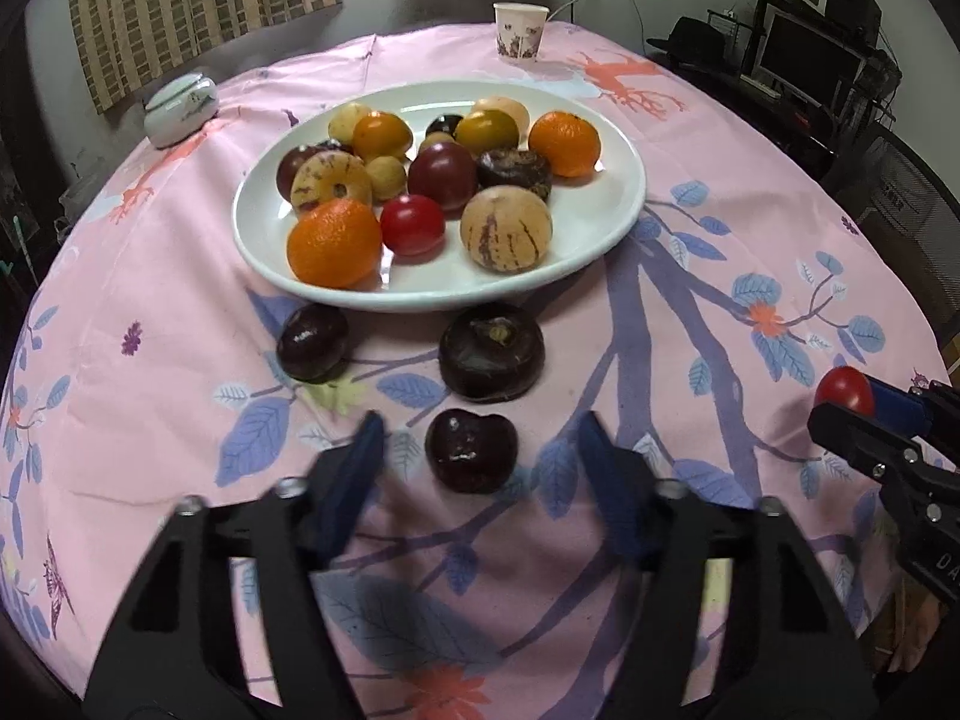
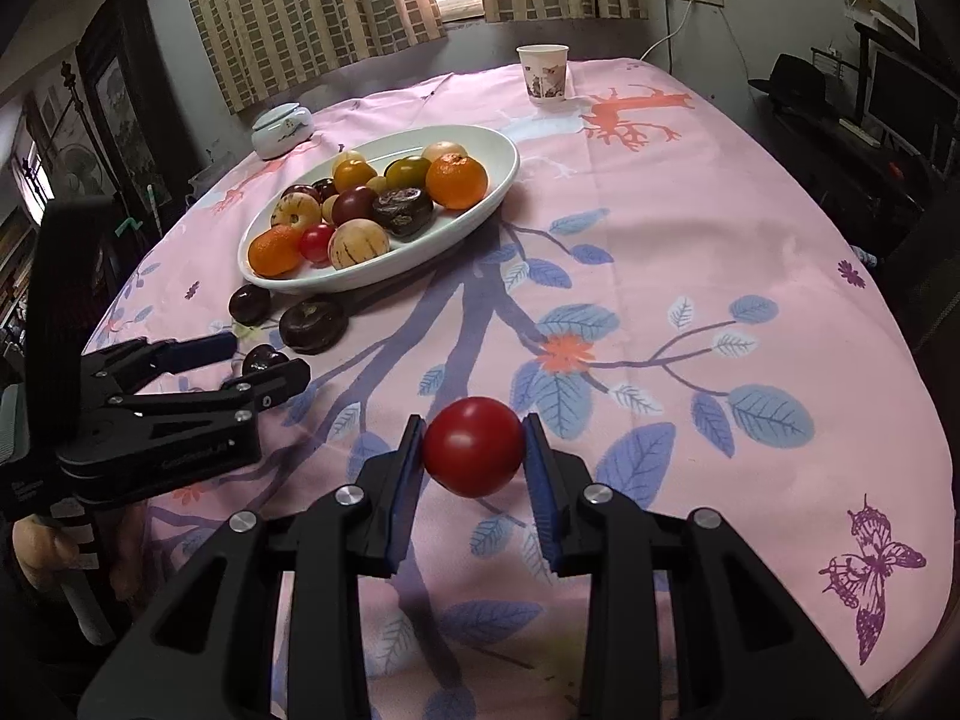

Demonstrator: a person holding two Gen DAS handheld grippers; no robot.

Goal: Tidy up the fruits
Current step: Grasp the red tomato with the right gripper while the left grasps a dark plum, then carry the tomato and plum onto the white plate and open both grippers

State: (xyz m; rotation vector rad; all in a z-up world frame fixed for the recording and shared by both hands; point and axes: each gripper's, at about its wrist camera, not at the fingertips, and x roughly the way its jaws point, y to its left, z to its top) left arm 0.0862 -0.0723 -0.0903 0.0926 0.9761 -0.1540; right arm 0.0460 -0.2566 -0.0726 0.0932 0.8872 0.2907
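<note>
Left gripper (image 1: 480,427): jaws apart, blue pads either side of a dark heart-shaped fruit (image 1: 471,450) on the cloth, a gap showing on both sides, nothing pressed yet. Tilted steeply down toward the table.

Right gripper (image 2: 472,421): closed on a red tomato (image 2: 472,447), pads squeezing its left and right flanks, held just above the cloth and well to the right of the plate.

Beyond the left jaws: two more dark fruits, a small glossy one (image 1: 312,341) and a broader flat one (image 1: 491,351), both lying on the cloth just in front of the white oval plate (image 1: 606,222). Together with the heart-shaped one, a loose group of three, seemingly a sorted pile of dark fruit.

On the plate: two oranges, another small red tomato, striped pale melons, yellow and purple round fruits, one more dark flat fruit, all crowded and touching.

Farther out: pink floral tablecloth (image 1: 690,276), a paper cup (image 1: 521,31) at the far edge, a lidded ceramic jar (image 1: 180,110) at the far left, curtains and a window behind.

Possible trouble from here: tomato skin splitting or the tomato squirting out under too hard a pinch; rolling away across the cloth if released from any height. For the left side, knocking the heart-shaped fruit into its neighbours with a pad while lifting clear or closing off-centre. Risk also of the two grippers colliding if both head for the plate together.
</note>
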